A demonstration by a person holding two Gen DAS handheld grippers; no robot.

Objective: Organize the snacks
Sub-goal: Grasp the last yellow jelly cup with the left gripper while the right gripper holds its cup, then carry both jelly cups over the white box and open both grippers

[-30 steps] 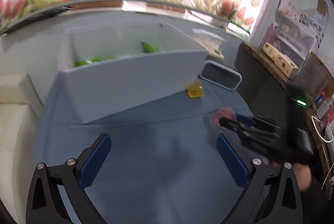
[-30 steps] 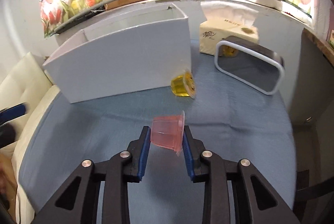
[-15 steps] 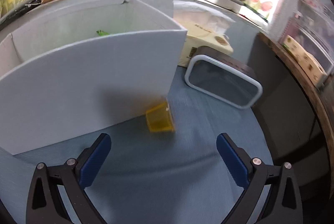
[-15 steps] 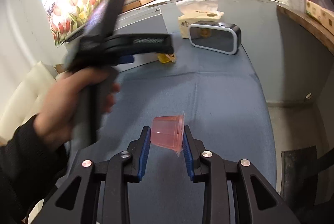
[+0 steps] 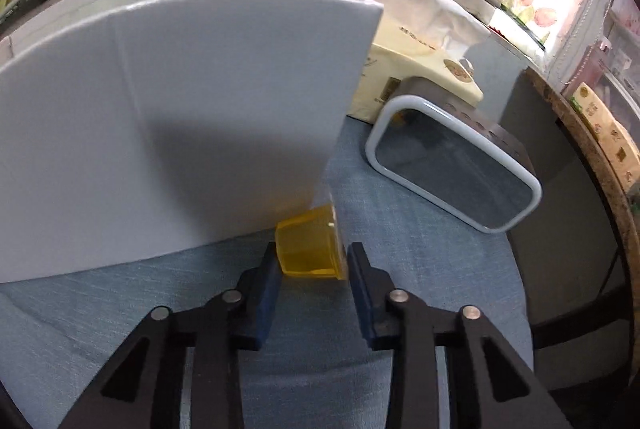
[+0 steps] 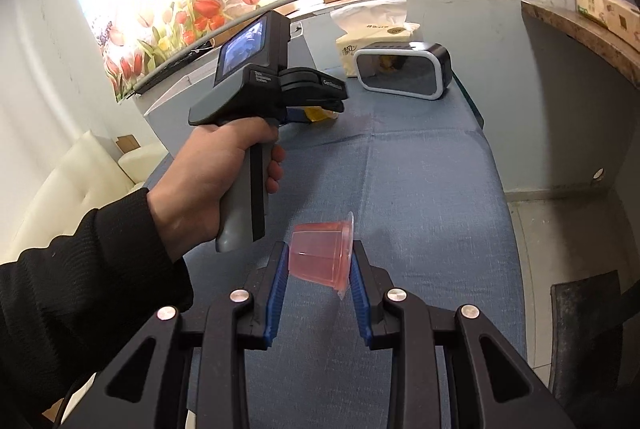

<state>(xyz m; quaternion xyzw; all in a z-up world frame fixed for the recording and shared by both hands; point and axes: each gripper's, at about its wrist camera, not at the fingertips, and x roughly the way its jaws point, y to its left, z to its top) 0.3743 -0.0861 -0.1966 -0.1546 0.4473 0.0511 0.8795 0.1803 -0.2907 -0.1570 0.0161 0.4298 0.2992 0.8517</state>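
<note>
A yellow jelly cup [image 5: 306, 249] lies on its side on the blue cloth, at the front right corner of the tall white box [image 5: 180, 129]. My left gripper [image 5: 313, 253] is closing on it, its blue pads touching the cup's base and lid. In the right wrist view a hand [image 6: 208, 181] holds that left gripper [image 6: 324, 109] down at the yellow cup [image 6: 318, 113]. My right gripper [image 6: 320, 257] is shut on a pink jelly cup [image 6: 320, 253], held sideways above the cloth, well back from the box.
A dark clock with a white rim [image 5: 452, 169] stands right of the box, with a cream tissue box [image 5: 416, 69] behind it. The blue cloth [image 6: 420, 169] drops off at the table's right edge. A white sofa [image 6: 80, 181] sits to the left.
My left gripper swung right and down to the yellow cup, and its jaws went from wide open to closed around it. My right gripper drew back from the box, still holding the pink cup.
</note>
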